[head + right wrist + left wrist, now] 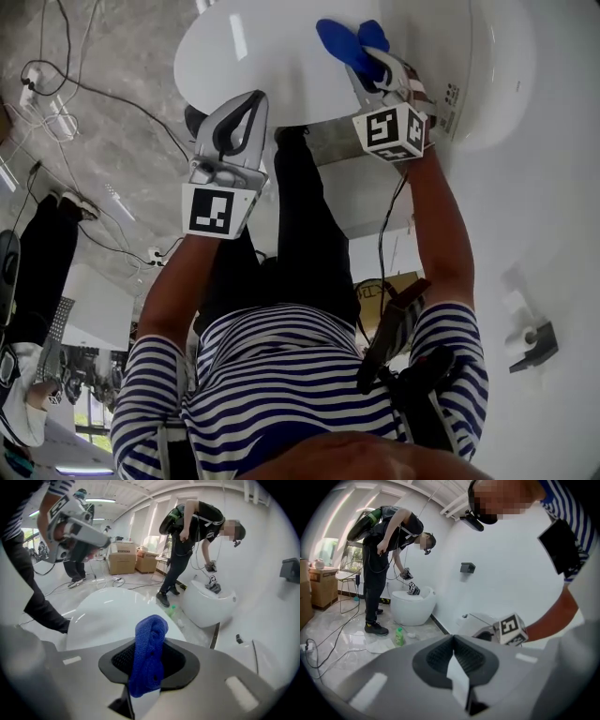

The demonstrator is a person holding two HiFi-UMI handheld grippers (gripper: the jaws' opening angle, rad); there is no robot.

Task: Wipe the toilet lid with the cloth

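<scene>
Cloth (149,653), a blue folded wad, is pinched in the jaws of the right claw (380,73). Its free end pokes forward, so fabric rather than plastic would meet the toilet lid (248,56). It sits over the lid's white top, though contact cannot be told. The left claw (236,127), jaws pressed together on nothing, hangs by the lid's edge, probably kept out of the wiping path.

navy-and-white striped short-sleeved shirt (281,384)

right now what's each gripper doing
left gripper: shut, empty
right gripper: shut on the cloth
</scene>
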